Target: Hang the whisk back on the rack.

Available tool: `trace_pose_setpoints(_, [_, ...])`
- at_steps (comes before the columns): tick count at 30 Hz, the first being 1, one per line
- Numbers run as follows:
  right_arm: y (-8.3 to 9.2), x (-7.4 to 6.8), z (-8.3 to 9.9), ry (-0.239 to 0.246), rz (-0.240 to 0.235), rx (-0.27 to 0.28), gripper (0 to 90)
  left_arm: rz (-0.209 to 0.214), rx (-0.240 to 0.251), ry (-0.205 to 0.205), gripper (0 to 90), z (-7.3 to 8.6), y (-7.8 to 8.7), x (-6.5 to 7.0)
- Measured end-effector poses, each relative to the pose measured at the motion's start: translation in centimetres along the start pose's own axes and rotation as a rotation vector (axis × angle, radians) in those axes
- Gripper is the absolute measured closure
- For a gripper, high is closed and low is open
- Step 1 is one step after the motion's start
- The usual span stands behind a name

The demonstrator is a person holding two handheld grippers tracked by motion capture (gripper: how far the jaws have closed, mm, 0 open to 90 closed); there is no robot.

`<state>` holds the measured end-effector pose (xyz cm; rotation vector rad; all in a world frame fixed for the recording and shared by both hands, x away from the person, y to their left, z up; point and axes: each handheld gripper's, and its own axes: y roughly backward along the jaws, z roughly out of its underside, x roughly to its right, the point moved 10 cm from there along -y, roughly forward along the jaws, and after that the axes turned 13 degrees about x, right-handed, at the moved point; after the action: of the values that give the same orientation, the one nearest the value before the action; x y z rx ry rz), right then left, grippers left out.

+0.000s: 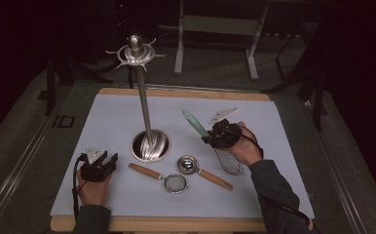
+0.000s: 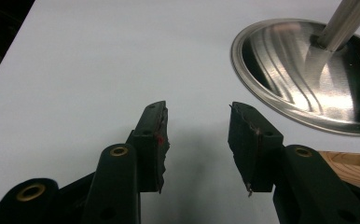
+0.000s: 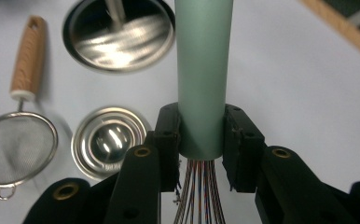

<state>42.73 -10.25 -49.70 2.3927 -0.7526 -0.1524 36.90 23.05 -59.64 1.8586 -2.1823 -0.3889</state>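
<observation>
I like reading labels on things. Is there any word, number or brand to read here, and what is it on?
"ID": pale letters on the dark floor left of the table.
No readable text on the whisk, the strainer, the stand or either gripper.

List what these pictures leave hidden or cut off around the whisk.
- Whisk handle tip: cut by the right gripper view's top edge.
- Whisk wires: partly behind the right hand in the high view.
- Wooden handle: hidden by left gripper fingers; its utensil cannot be told.
</observation>
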Motion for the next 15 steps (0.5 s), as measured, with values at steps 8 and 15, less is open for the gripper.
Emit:
trace_pose_setpoints(8, [0.7,-0.9,-2.1,0.08,-0.018,0.132,69.1,-0.01,0.023,0.007,57.7,-0.2,0.2,-0.1])
trace_pose_setpoints(15, [1.0,-1.3,-3.4,0.109,-0.014,0.194,69.1,-0.008,0.034,-0.003,57.3,-0.3,0.3,0.0])
